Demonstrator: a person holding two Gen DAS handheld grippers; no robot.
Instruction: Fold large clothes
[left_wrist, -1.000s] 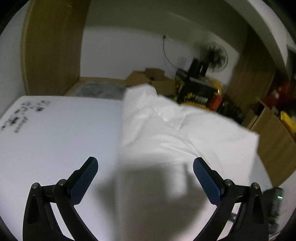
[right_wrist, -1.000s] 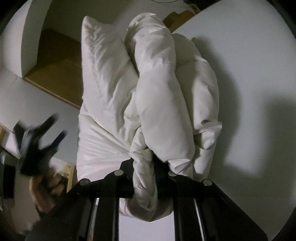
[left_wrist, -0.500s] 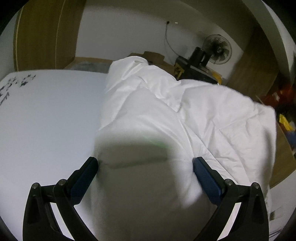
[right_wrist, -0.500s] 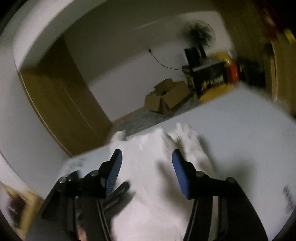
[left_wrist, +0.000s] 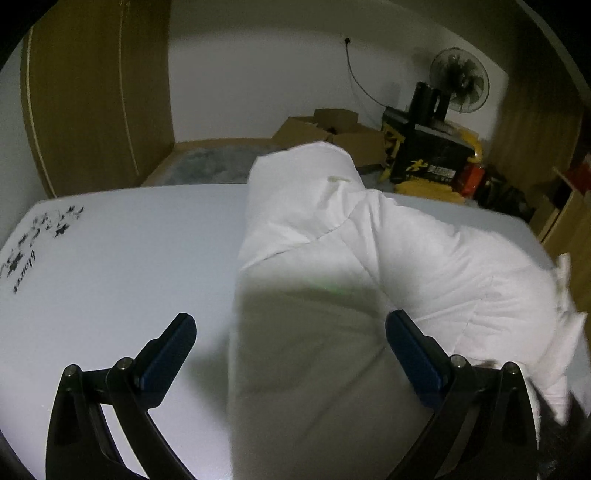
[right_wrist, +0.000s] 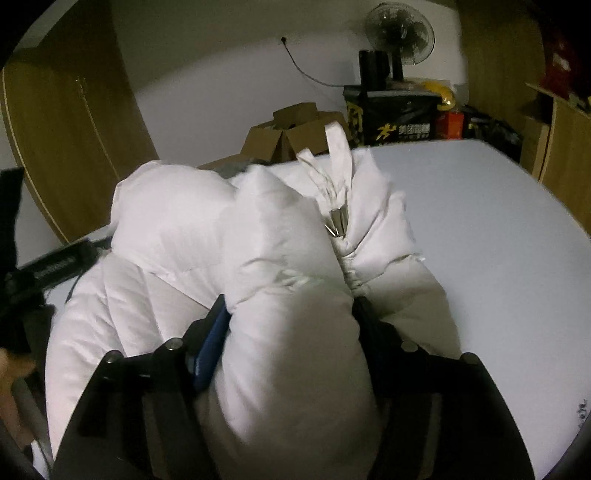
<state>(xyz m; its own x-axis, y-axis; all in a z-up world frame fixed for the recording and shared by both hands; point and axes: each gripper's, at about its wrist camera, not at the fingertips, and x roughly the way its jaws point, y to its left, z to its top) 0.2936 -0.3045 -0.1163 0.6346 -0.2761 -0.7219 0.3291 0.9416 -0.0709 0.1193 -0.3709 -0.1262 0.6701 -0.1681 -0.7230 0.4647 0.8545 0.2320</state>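
A white puffy jacket (left_wrist: 406, 251) lies bunched on the white table (left_wrist: 129, 251), one end rolled up toward the far edge. My left gripper (left_wrist: 288, 317) hovers open just above the jacket's near left edge, with nothing between its fingers. In the right wrist view the jacket (right_wrist: 177, 221) fills the middle, its metal zipper pull (right_wrist: 338, 221) showing in a crease. My right gripper (right_wrist: 291, 301) straddles a fat fold of the jacket. Its jaws are opening, and the fold bulges up between the blue pads (right_wrist: 212, 339); the right pad is hidden by fabric.
Black printed marks (left_wrist: 33, 247) sit at the table's left corner. Beyond the far edge stand cardboard boxes (left_wrist: 332, 125), a black and yellow box (left_wrist: 424, 155) and a fan (left_wrist: 460, 81). Wooden cupboards (left_wrist: 96, 92) flank the room. A black device (right_wrist: 48, 269) lies at the table's left.
My right gripper let go of the thin bunch it held, swung up, and now sits wide around a thick fold. My left gripper moved down and forward over the jacket.
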